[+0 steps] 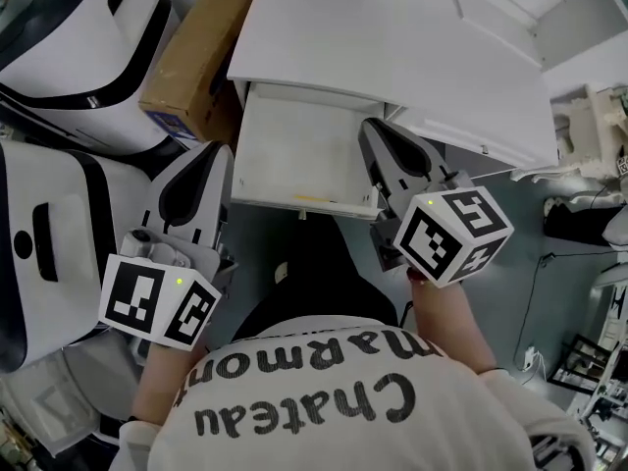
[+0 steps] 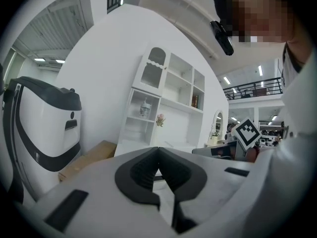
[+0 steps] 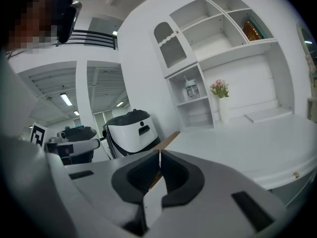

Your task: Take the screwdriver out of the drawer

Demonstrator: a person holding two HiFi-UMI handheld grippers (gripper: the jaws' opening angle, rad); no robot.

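In the head view a white drawer (image 1: 294,150) stands pulled out from under the white desk (image 1: 422,47). A thin yellowish thing (image 1: 316,199) lies along its front wall; I cannot tell if it is the screwdriver. My left gripper (image 1: 209,157) is at the drawer's left front corner, and its jaws meet at the tips with nothing between them (image 2: 158,150). My right gripper (image 1: 370,129) is at the drawer's right side, under the desk edge, also shut and empty (image 3: 159,154). Both point almost level toward the desk.
A cardboard box (image 1: 201,52) leans left of the desk. White-and-black machines (image 1: 69,67) crowd the left side. A white shelf hutch (image 2: 166,95) stands on the desk. Cables and clutter (image 1: 589,224) lie on the floor at the right.
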